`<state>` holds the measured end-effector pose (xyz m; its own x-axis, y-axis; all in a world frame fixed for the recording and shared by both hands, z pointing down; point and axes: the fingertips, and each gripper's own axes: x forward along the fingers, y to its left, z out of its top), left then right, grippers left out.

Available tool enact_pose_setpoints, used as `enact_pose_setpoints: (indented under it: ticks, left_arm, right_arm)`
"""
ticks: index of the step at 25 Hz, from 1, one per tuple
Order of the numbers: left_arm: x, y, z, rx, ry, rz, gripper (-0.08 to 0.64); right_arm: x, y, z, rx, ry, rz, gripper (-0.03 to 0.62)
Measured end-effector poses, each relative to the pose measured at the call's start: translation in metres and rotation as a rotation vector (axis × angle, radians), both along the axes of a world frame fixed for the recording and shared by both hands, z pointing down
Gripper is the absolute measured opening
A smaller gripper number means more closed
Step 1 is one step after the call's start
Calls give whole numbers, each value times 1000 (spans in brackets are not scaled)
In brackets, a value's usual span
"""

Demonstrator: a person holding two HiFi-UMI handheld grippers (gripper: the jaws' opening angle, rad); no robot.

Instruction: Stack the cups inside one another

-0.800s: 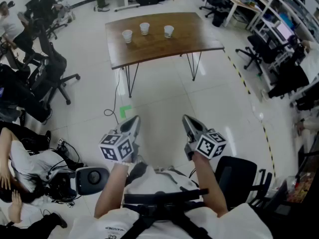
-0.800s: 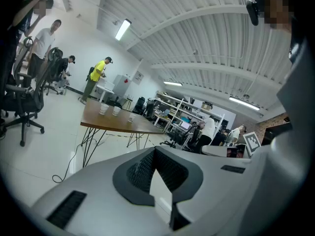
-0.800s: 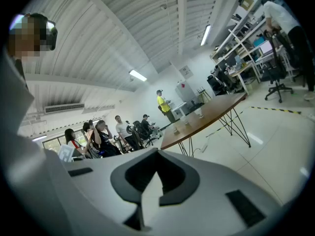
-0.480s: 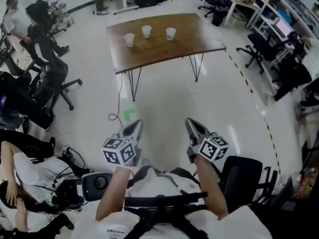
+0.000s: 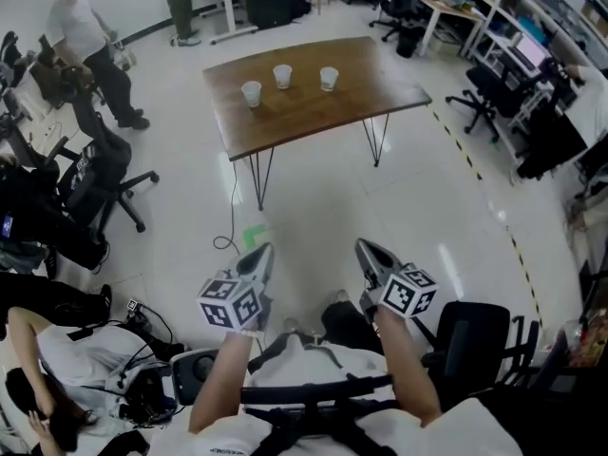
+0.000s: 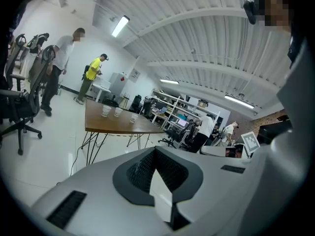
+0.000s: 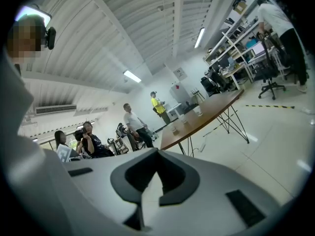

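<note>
Three white paper cups stand apart in a row on the brown table (image 5: pixel 313 112), far ahead of me: the left cup (image 5: pixel 251 93), the middle cup (image 5: pixel 282 76) and the right cup (image 5: pixel 329 78). They also show small in the left gripper view, with the left cup (image 6: pixel 106 111) nearest that frame's left, and in the right gripper view as a cup (image 7: pixel 198 110) on the tabletop. My left gripper (image 5: pixel 258 255) and right gripper (image 5: pixel 369 252) are held close to my body over the floor, well short of the table. Both are shut with nothing between the jaws.
Office chairs (image 5: pixel 95 183) and people seated on the floor (image 5: pixel 57 350) crowd the left. A standing person (image 5: pixel 90 46) is at the far left. A cable (image 5: pixel 231 226) and a green floor mark (image 5: pixel 255 237) lie before the table. A black chair (image 5: pixel 470 340) is at my right.
The table and cups sit slightly lower and nearer in the head view. Both grippers have dropped a little in the frame. A standing person has walked into view at the top left.
</note>
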<state>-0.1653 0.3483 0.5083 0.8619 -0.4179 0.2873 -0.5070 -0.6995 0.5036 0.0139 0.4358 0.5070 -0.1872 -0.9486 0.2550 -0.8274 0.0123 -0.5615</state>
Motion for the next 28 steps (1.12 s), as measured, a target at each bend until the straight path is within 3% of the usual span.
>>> enact_pose_setpoints:
  ticks: [8, 18, 28]
  left_arm:
    - [-14, -15, 3, -16, 1, -33, -8]
    - [2, -71, 9, -18, -18, -100, -8]
    - [66, -153, 1, -2, -42, -136, -8]
  right_arm:
    - [-25, -30, 2, -18, 6, -71, 5]
    - [1, -102, 4, -2, -18, -111, 5]
    - [73, -193, -2, 6, -25, -134, 5]
